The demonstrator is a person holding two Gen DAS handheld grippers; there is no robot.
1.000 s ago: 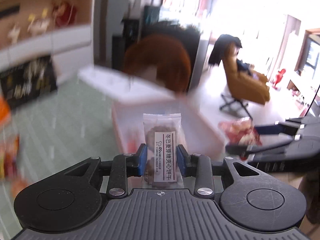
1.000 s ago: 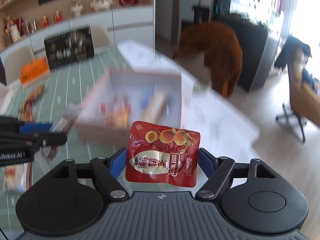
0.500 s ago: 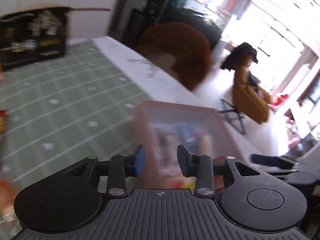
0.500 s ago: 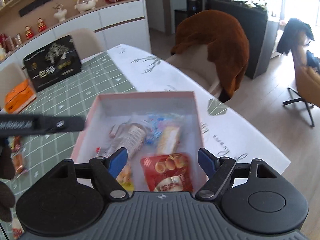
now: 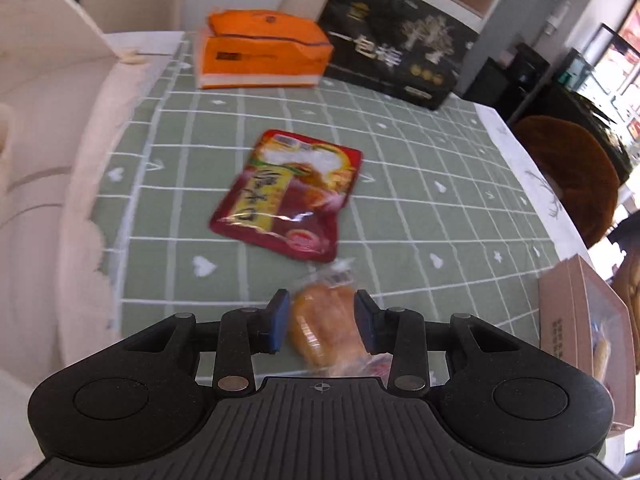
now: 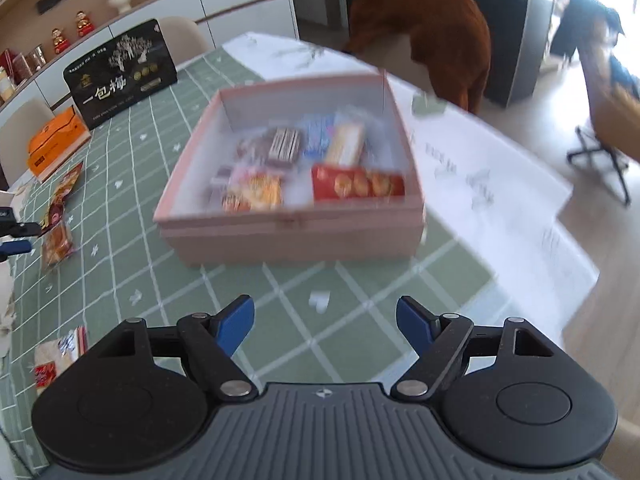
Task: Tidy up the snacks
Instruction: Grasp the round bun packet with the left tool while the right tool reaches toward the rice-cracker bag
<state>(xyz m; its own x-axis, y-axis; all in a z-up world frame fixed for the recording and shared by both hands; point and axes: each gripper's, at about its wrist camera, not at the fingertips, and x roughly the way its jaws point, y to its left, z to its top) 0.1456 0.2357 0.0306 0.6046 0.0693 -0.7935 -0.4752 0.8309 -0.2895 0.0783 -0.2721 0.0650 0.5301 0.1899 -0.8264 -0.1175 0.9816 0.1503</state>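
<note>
Left tongs (image 5: 322, 326): jaws part-spread, straddling an orange-brown snack in clear wrap (image 5: 326, 328) that lies on the green checked surface (image 5: 420, 168). Pads sit just beside the wrap on both sides; I see small gaps, so no pinch confirmed. Just beyond it lies a red pouch w/ yellow label (image 5: 290, 196), flat, slightly blurred. Further back: orange box (image 5: 260, 50) and black gift box (image 5: 394, 44), side by side near the far edge.

Right tongs (image 6: 325, 324): jaws spread wide, nothing btwn them, only bare surface below. Ahead of them sits the pink box (image 6: 292, 236), lid off, holding several packets, incl. a red packet w/ round golden shapes (image 6: 358, 186) at front right and an orange-yellow packet (image 6: 256, 192) at front left. Contents blurred; I can't read labels. Loose packet (image 6: 60, 354) lies on the surface at lower left of right view.
</note>
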